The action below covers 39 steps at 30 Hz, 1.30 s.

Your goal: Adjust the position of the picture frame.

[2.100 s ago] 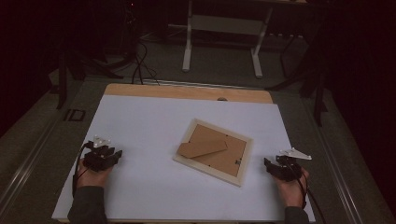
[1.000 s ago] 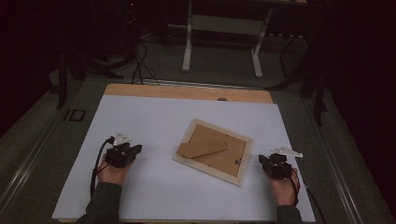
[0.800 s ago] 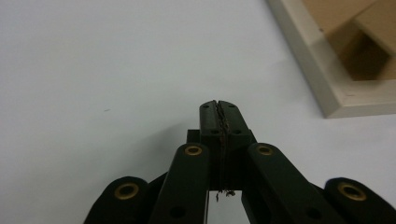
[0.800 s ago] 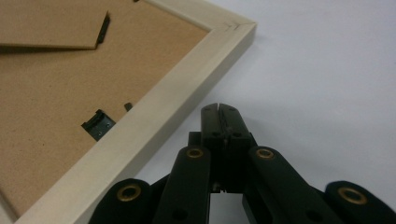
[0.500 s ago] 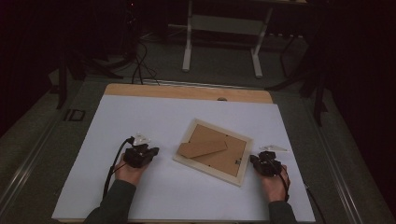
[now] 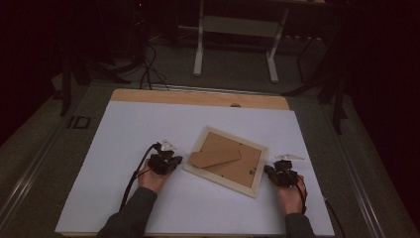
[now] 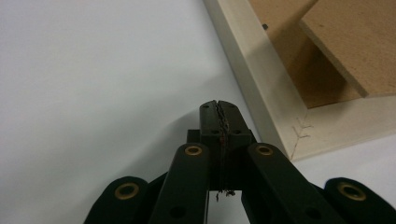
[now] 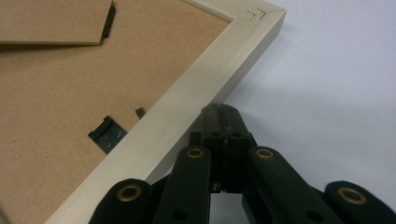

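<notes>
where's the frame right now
In the high view the frame lies back-up and skewed on the white sheet, slightly right of centre, between the left claw and the right claw.

My left gripper view: picture frame (image 7: 275, 88) cut off by top and right edges, stand flap (image 7: 355, 42) too. My right gripper view: frame runs off left and top edges. High view: small clips on backing too small to tell; my sleeves cut at bottom edge.
</notes>
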Available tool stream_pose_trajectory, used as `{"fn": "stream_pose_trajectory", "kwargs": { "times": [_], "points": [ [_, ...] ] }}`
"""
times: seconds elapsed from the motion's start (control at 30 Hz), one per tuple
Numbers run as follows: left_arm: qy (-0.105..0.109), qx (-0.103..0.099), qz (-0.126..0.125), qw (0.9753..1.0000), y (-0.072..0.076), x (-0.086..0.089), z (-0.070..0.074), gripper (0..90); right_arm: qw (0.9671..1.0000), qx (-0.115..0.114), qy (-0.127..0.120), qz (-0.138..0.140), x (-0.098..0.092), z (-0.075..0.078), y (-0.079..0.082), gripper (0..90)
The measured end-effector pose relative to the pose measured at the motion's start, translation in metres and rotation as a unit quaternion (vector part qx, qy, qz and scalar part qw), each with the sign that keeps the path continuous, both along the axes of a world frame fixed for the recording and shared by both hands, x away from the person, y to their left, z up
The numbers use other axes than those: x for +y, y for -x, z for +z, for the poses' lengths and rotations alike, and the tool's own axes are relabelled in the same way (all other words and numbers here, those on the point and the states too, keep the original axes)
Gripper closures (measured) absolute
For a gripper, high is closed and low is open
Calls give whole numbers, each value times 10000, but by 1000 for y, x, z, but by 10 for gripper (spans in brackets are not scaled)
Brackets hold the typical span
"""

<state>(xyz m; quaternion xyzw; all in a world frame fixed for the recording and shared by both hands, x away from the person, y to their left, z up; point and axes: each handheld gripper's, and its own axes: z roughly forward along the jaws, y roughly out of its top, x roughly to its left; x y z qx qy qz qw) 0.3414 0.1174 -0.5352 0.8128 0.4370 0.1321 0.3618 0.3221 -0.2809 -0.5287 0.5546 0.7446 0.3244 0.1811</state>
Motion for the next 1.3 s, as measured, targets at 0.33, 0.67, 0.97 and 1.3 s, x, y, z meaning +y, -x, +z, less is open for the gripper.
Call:
{"fn": "stream_pose_trajectory", "kwargs": {
  "times": [0.33, 0.67, 0.97, 1.3],
  "points": [
    [14, -63, -172, 9998, 1, -11, -1, 900, 9998, 113, 1, 166, 1, 2, 5, 900],
    [-105, -59, -207, 9997, 3, -10, 0, 900, 9998, 112, 62, 142, 5, 2, 1, 900],
    [-152, -84, -205, 9996, 5, -9, 0, 900, 9998, 193, -11, 76, 9, 3, -3, 900],
    [-82, -101, -145, 9998, 6, -9, -1, 900, 9988, 361, -205, 267, 8, 3, 7, 900]
  ]
}}
